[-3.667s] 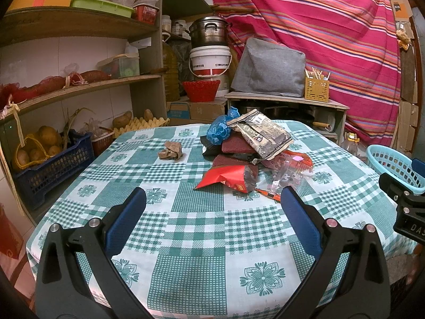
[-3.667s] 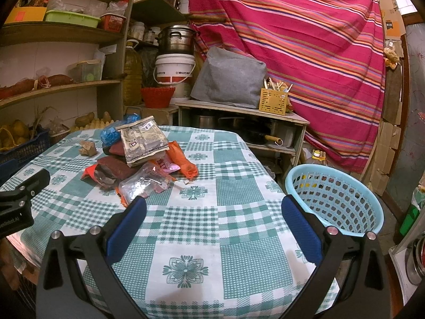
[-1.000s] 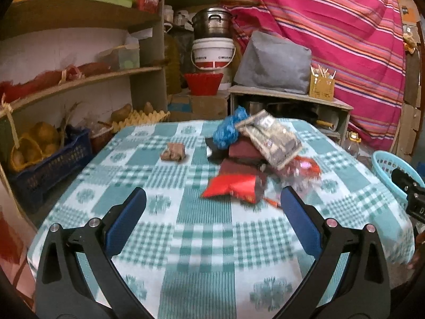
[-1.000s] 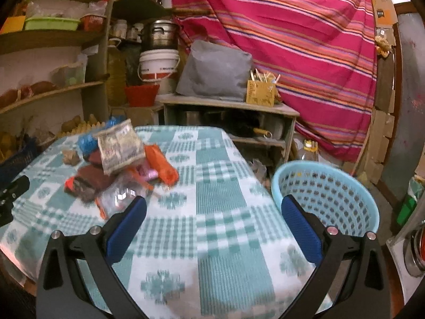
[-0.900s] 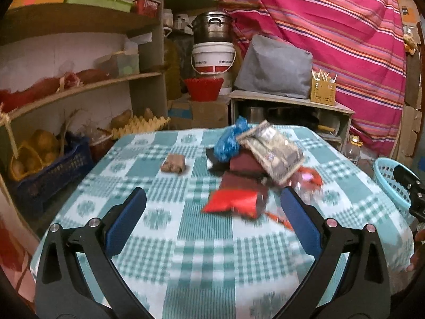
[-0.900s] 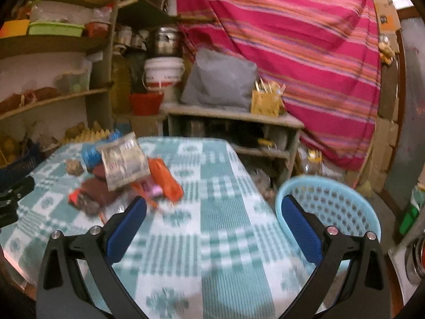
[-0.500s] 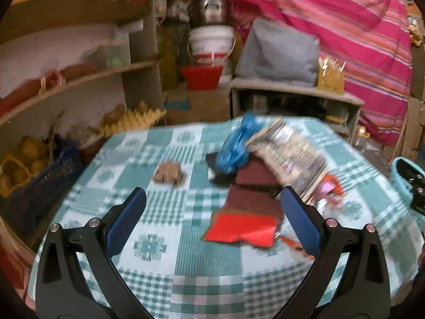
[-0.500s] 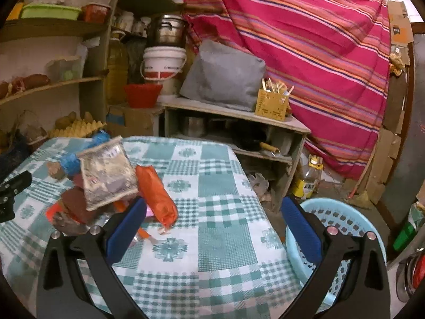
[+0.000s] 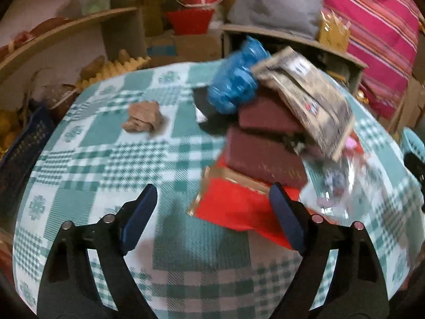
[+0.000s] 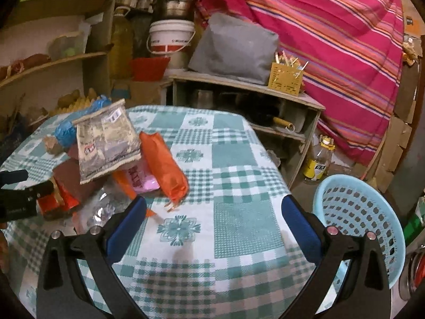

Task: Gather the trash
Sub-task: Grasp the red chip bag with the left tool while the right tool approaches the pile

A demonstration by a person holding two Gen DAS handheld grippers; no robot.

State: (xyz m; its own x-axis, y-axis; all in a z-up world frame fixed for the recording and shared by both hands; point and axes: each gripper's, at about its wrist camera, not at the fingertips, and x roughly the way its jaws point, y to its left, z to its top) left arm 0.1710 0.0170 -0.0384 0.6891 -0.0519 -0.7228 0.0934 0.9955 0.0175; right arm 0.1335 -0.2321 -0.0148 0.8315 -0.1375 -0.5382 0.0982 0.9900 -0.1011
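On the table: your trash pile sits heaped on the green checked cloth, right of centre in the left view.
Left view only: a crumpled brown scrap lies apart from the heap, alone on the cloth; a red wrapper spreads at the pile's near edge, dark maroon packs stacked on it.
Right view only: your light blue basket stands off the table's right edge, lower than the top and well apart from the pile; an orange packet lies on the heap's right flank.
Both views: a printed grey bag tops the heap, tilted, with a blue crumpled bag beside it.
Left gripper: you hold it low over the cloth, angled down at the red wrapper; jaws spread wide, gripping nothing, right finger overlapping the wrapper's edge, contact unclear.
Right gripper: level above bare cloth, jaws wide apart and unloaded, left finger near the clear plastic.
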